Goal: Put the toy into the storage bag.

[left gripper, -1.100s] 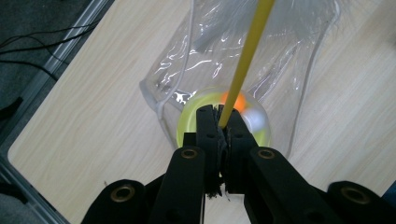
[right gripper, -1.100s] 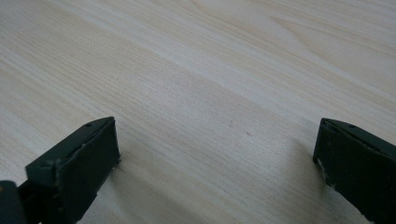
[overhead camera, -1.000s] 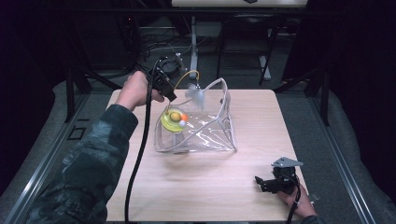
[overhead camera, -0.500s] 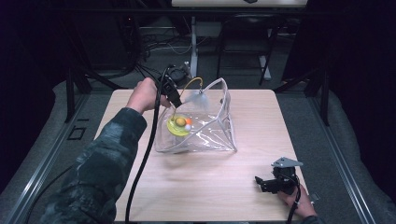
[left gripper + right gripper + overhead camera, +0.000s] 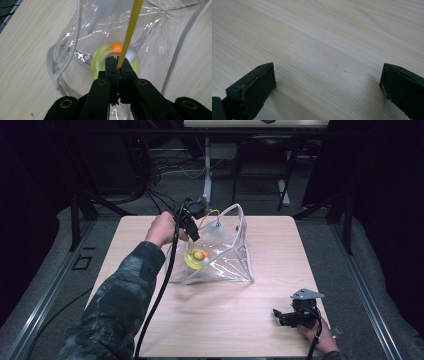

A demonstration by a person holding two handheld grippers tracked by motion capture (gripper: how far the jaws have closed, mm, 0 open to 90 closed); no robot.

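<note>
High view: at the table's (image 5: 150,330) far edge, our left gripper (image 5: 192,227) hangs over the mouth of a clear bag (image 5: 230,265), its jaws pinched tight on a thin yellow cord (image 5: 130,32). Left gripper view confirms the grip: the cord (image 5: 212,213) rises from between the closed jaws, and beneath them, inside the bag (image 5: 155,42), lies a yellow disc (image 5: 100,65) with an orange ball (image 5: 116,46) on it. From above, the disc (image 5: 192,259) and ball (image 5: 206,254) sit low in the bag, near its middle. Our right gripper (image 5: 286,316) rests well away from the bag, at the near right corner, jaws spread wide over bare wood (image 5: 317,50), holding nothing. We judge the step in hand to be lowering the corded toy into the bag. Next, we reckon, the left jaws must open to drop the cord inside, then lift clear without snagging the rim.
</note>
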